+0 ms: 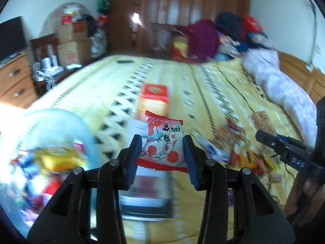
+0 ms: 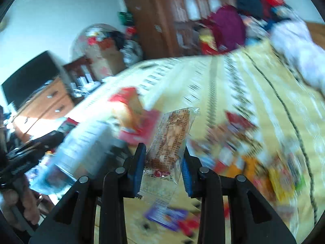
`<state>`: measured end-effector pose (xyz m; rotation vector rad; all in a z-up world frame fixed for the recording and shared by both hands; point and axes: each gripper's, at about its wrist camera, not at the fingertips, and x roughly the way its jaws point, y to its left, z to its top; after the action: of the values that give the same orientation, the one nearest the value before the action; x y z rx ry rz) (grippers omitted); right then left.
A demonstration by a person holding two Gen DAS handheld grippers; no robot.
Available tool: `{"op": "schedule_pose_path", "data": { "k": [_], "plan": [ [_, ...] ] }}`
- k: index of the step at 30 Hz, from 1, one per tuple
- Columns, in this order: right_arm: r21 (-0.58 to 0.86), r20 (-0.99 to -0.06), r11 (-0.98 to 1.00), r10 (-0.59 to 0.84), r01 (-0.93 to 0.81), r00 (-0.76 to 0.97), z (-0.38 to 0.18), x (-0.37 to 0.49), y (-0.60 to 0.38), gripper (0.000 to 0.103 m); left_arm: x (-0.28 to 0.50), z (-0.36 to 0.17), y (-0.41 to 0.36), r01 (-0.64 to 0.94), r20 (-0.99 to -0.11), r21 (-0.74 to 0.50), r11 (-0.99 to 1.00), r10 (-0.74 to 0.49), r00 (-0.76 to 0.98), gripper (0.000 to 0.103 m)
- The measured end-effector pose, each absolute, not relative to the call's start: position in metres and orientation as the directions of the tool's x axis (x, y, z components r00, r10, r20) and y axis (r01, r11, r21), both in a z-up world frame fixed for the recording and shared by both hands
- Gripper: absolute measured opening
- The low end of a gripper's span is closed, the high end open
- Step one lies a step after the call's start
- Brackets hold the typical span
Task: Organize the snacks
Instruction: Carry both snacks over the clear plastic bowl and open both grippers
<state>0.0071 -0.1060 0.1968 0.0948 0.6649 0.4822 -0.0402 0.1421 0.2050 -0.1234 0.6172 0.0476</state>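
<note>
My left gripper (image 1: 162, 144) is shut on a white snack packet with red fruit print (image 1: 162, 142), held above the yellow bedspread (image 1: 101, 85). My right gripper (image 2: 163, 160) is shut on a clear wrapper with a brown snack inside (image 2: 172, 140). A clear plastic container with wrapped snacks (image 1: 46, 152) sits at the left. A red and yellow box (image 1: 154, 99) lies ahead of the left gripper. A pile of loose snacks (image 1: 243, 148) lies on the bed to the right; it also shows in the right wrist view (image 2: 254, 158). The right gripper shows in the left view (image 1: 284, 148).
A silver tin (image 1: 146, 195) lies under the left gripper. A folded pink quilt (image 1: 284, 85) lies along the bed's right side. Clothes (image 1: 205, 34) are heaped at the far end. A wooden dresser (image 1: 14, 81) and cardboard boxes (image 1: 71, 46) stand left. Both views are motion-blurred.
</note>
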Motion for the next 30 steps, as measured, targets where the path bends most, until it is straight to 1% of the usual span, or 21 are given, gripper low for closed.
{"op": "schedule_pose_path", "data": {
  "k": [3,6,10,12,15,19,24,30],
  "plan": [
    [0.237,-0.530,0.831,0.545,-0.503,0.650,0.225,0.010,-0.057,0.036,-0.051,0.223,0.189,-0.192,-0.554,-0.088,0.978,0.112,0.825,0.042],
    [0.257,-0.506,0.755,0.637,-0.604,0.581,0.248,0.012,0.004,0.036,-0.060,0.230,0.239,-0.310,-0.556,-0.085,0.947,0.213,0.804,0.042],
    [0.293,-0.485,0.648,0.735,-0.703,0.474,0.268,0.005,0.076,0.036,-0.076,0.219,0.299,-0.453,-0.580,-0.104,0.885,0.316,0.750,0.042],
    [0.305,-0.484,0.596,0.769,-0.743,0.418,0.271,-0.002,0.111,0.036,-0.085,0.209,0.317,-0.502,-0.598,-0.119,0.856,0.342,0.725,0.042],
    [0.314,-0.498,0.530,0.798,-0.788,0.339,0.270,-0.018,0.164,0.036,-0.094,0.192,0.330,-0.547,-0.628,-0.128,0.827,0.359,0.690,0.042],
    [0.311,-0.542,0.474,0.801,-0.824,0.256,0.256,-0.040,0.220,0.036,-0.104,0.181,0.345,-0.560,-0.652,-0.137,0.817,0.352,0.672,0.042],
    [0.303,-0.582,0.454,0.785,-0.838,0.215,0.238,-0.056,0.250,0.036,-0.112,0.182,0.355,-0.555,-0.653,-0.160,0.816,0.334,0.680,0.042],
    [0.298,-0.596,0.459,0.774,-0.837,0.213,0.237,-0.052,0.255,0.036,-0.117,0.186,0.364,-0.544,-0.644,-0.165,0.822,0.328,0.691,0.042]
  ]
}}
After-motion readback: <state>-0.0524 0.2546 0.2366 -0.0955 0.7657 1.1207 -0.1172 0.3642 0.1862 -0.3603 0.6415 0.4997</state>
